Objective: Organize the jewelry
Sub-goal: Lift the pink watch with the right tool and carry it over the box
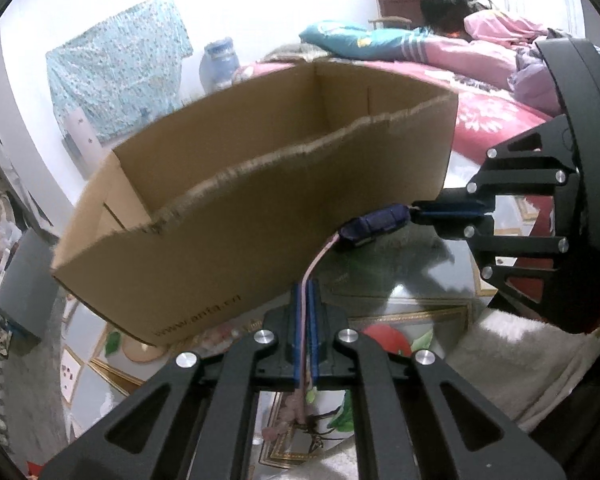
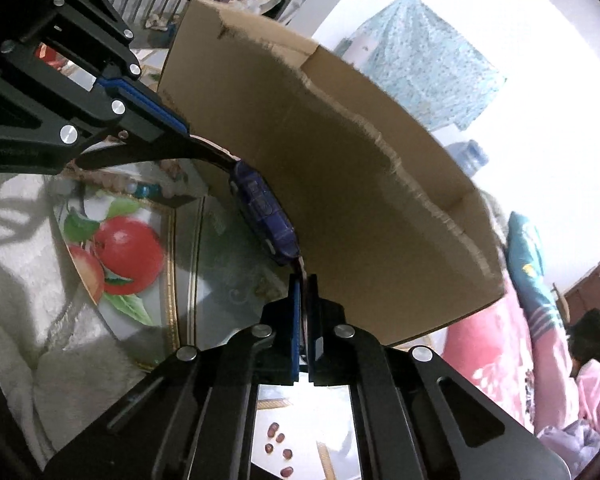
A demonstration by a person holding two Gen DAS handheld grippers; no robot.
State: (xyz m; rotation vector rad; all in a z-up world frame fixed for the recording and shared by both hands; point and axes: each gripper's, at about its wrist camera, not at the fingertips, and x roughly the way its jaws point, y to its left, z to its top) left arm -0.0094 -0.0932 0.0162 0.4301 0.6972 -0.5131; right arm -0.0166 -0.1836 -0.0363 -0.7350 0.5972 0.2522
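Your left gripper (image 1: 305, 300) pinches the pink strap (image 1: 320, 258); your right gripper (image 2: 304, 284) nips the blue watch (image 2: 262, 216) end, probably. Light, floppy: hold both ends.

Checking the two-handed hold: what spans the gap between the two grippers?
A watch: its dark blue body hangs there, pink strap running to the left gripper, the other end at the right gripper. Both wrist views show it.
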